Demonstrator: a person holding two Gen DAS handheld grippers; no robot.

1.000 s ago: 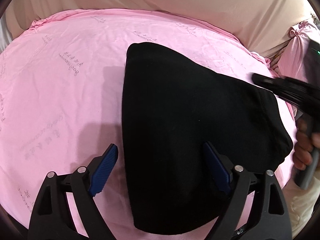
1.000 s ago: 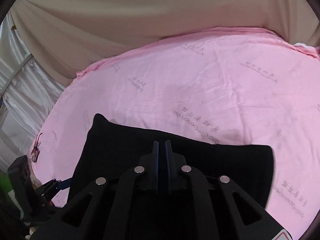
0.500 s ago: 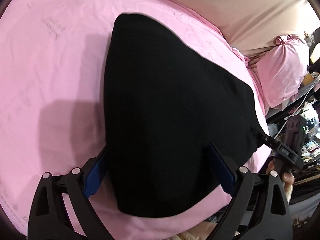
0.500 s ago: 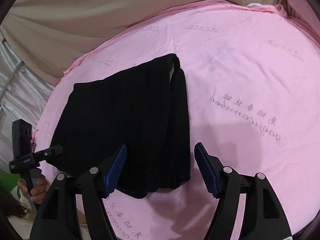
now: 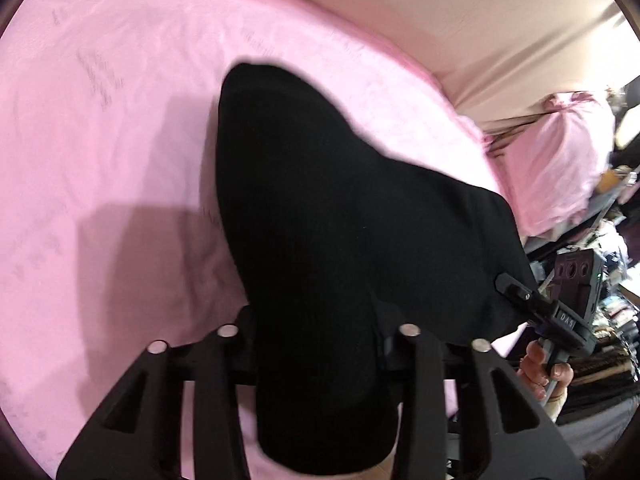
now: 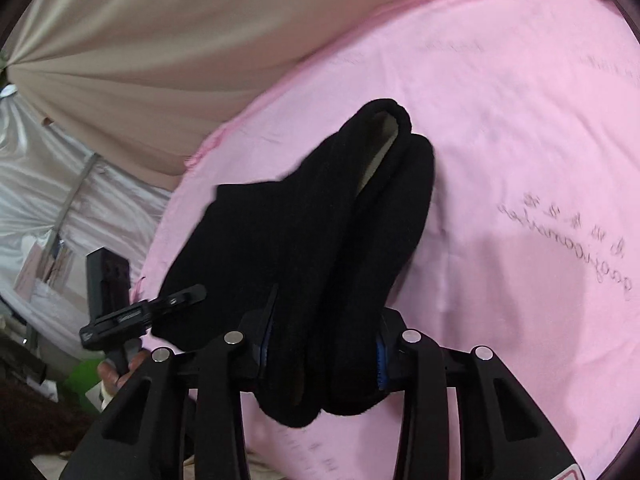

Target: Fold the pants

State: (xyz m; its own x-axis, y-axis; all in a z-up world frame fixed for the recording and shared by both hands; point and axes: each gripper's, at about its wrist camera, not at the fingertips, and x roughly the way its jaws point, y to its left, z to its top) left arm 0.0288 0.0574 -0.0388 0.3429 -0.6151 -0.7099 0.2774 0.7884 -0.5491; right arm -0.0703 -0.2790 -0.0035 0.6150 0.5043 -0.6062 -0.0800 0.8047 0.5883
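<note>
Left wrist view: left gripper (image 5: 316, 344) has just closed its jaws on near edge of black pants (image 5: 320, 208), lying folded on pink sheet (image 5: 100, 160) | Right wrist view: right gripper (image 6: 320, 348) also just closed – clamps the thick layered end | soft, limp, light cloth – hold all layers at corners.
</note>
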